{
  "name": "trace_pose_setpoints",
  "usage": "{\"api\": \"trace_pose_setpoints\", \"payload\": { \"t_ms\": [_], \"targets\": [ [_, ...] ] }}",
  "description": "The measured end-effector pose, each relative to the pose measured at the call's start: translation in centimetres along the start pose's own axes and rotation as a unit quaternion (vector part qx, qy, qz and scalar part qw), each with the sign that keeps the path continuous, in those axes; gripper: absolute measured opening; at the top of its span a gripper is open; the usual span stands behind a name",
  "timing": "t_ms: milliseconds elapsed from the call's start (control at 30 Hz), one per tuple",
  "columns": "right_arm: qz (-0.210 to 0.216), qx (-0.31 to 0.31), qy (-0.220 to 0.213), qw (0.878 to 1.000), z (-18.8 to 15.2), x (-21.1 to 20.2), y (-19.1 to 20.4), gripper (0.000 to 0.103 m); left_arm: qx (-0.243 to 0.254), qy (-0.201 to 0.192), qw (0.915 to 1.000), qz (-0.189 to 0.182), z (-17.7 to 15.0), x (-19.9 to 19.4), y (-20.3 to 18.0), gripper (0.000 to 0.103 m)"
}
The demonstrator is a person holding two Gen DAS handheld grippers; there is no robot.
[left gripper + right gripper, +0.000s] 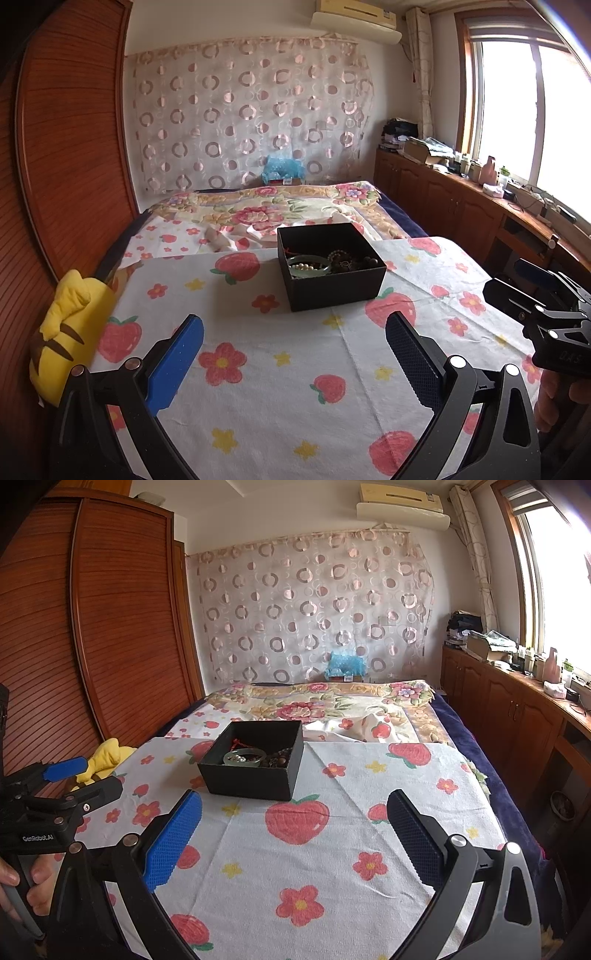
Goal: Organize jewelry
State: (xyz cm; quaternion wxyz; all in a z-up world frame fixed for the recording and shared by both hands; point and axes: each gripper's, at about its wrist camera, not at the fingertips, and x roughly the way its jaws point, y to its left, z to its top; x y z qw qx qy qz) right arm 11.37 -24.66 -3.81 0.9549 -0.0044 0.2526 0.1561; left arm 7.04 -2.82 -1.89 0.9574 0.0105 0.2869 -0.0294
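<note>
A black open box (332,284) stands on the strawberry-print cloth (280,369). Inside lie a pale green bangle (309,266), a pearl strand, dark bead bracelets (351,262) and a red cord. The box also shows in the right wrist view (251,775), with the bangle (243,757) inside. My left gripper (295,332) is open and empty, short of the box. My right gripper (295,808) is open and empty, just before the box. Each gripper shows at the edge of the other's view: the right one (517,291), the left one (85,775).
A yellow plush toy (70,332) lies at the cloth's left edge beside the wooden wardrobe (66,155). A floral blanket (280,210) covers the bed beyond the box. Wooden cabinets (517,716) with clutter run along the right under the window.
</note>
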Motion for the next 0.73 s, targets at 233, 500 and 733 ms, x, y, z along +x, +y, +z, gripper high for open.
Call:
{"api": "trace_pose_setpoints", "payload": {
  "t_ms": [233, 500, 733],
  "targets": [
    [-0.001, 0.001, -0.001, 1.0, 0.0, -0.07, -0.06, 0.101, 0.0, -0.001, 1.0, 0.0, -0.08, 0.0, 0.1, 0.095],
    [-0.004, 0.003, -0.005, 1.0, 0.51, -0.39, 0.03, 0.101, 0.0, 0.0, 1.0, 0.0, -0.09, 0.0, 0.05, 0.095],
    [-0.005, 0.003, -0.006, 1.0, 0.6, -0.4, 0.05, 0.101, 0.001, -0.003, 1.0, -0.002, -0.02, -0.14, 0.01, 0.095]
  ]
}}
